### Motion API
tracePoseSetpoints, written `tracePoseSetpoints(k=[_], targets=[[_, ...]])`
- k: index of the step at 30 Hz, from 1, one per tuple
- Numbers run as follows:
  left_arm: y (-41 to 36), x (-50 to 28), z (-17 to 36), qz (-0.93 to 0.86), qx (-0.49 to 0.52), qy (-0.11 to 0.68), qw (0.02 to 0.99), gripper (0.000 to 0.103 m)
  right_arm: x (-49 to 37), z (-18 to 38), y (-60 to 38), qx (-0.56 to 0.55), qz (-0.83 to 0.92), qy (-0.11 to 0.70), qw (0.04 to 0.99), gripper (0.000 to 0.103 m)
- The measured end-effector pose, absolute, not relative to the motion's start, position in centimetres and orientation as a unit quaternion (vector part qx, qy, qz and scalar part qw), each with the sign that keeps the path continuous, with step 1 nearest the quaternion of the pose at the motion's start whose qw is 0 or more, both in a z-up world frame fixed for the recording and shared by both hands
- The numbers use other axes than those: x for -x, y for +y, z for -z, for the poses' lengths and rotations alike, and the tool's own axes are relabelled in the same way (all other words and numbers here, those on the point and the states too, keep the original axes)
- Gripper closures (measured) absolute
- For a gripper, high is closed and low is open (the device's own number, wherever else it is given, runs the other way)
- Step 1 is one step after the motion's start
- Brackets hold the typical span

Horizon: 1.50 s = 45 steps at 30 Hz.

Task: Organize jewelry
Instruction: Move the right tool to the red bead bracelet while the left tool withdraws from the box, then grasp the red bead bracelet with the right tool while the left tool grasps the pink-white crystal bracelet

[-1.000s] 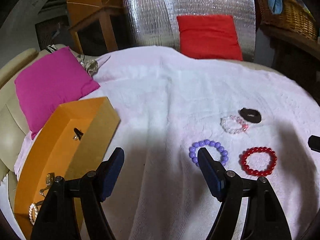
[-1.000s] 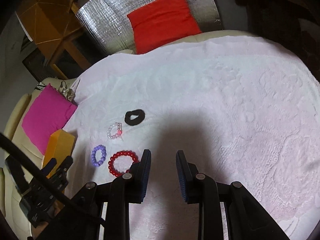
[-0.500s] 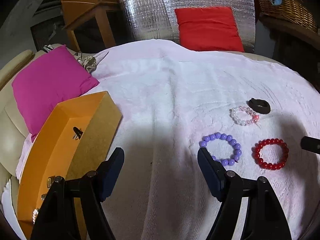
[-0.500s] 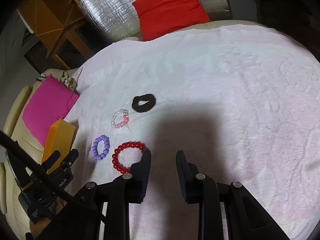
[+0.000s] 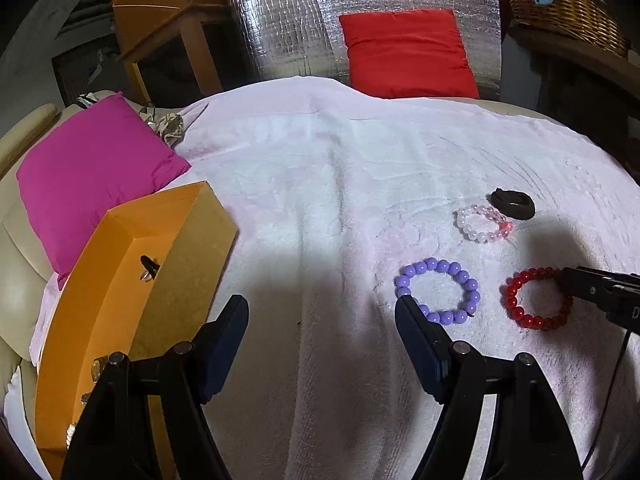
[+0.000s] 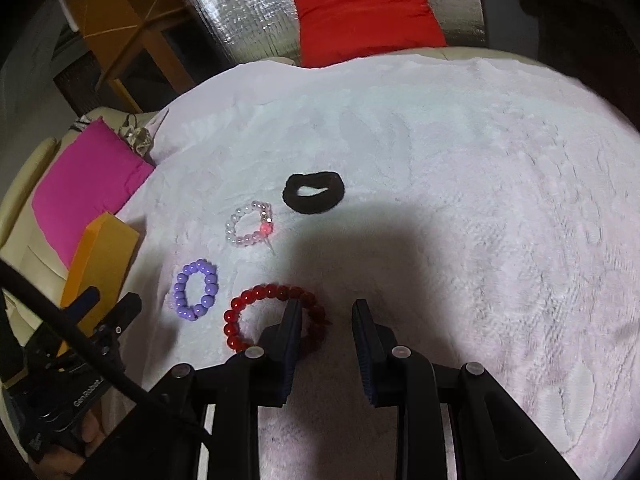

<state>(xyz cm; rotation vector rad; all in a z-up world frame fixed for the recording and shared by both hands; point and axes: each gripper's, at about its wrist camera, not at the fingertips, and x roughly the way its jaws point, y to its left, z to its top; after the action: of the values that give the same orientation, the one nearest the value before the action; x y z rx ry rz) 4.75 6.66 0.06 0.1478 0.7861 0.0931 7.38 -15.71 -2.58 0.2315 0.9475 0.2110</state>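
Note:
A red bead bracelet (image 6: 256, 320) (image 5: 520, 312), a purple bead bracelet (image 6: 195, 290) (image 5: 438, 291), a pale pink bead bracelet (image 6: 250, 229) (image 5: 482, 223) and a black hair tie (image 6: 314, 192) (image 5: 513, 203) lie on the white towel (image 6: 440, 184). My right gripper (image 6: 326, 312) is open, its left finger over the red bracelet's right side; it also shows in the left wrist view (image 5: 600, 292). My left gripper (image 5: 320, 316) is open and empty, its right finger just before the purple bracelet. An open orange box (image 5: 120, 280) holds small jewelry.
A magenta cushion (image 5: 88, 176) lies behind the box at the left. A red cushion (image 5: 404, 52) leans on a silver foil panel (image 5: 280, 20) at the back. A wicker basket (image 5: 560, 4) stands at the back right, wooden furniture (image 5: 160, 12) at the back left.
My right gripper has moved forward and left, so its left finger now overlaps the red bracelet. My left gripper has shifted slightly; the bracelets sit further right in its view.

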Motion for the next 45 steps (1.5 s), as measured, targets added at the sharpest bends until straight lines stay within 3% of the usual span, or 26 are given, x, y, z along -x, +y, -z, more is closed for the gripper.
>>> tracePoseSetpoints(k=[4, 8, 11, 25, 35, 41, 42, 45], targets=[[6.5, -4.9, -0.1, -0.045, -0.07, 0.381, 0.921, 0.027, -7.3, 2.8, -14.9, -0.081, -0.105, 0.446, 0.885, 0.076], [6.3, -5.0, -0.2, -0.045, -0.068, 0.38, 0.921, 0.027, -7.2, 2.9, -14.4, -0.051, -0.103, 0.438, 0.892, 0.09], [6.0, -5.2, -0.2, -0.043, -0.07, 0.376, 0.923, 0.027, -6.9, 2.7, -14.5, -0.047, -0.104, 0.432, 0.895, 0.092], [2.2, -8.2, -1.4, 0.037, -0.026, 0.339, 0.94, 0.027, -5.9, 1.7, -20.1, -0.083, -0.056, 0.42, 0.902, 0.093], [0.0, -12.6, 1.2, 0.081, 0.031, 0.404, 0.911, 0.027, -6.4, 2.2, -21.7, -0.106, -0.052, 0.435, 0.892, 0.093], [-1.8, -13.3, 2.2, 0.097, 0.007, 0.431, 0.897, 0.027, -6.9, 2.6, -21.6, -0.111, -0.058, 0.441, 0.889, 0.093], [-1.8, -13.2, 2.2, 0.098, 0.005, 0.431, 0.897, 0.028, -6.9, 2.6, -21.6, -0.111, -0.058, 0.442, 0.888, 0.093], [-2.1, -12.7, 1.9, 0.109, -0.002, 0.422, 0.9, 0.05, -7.0, 2.7, -21.6, -0.114, -0.059, 0.442, 0.888, 0.093]])
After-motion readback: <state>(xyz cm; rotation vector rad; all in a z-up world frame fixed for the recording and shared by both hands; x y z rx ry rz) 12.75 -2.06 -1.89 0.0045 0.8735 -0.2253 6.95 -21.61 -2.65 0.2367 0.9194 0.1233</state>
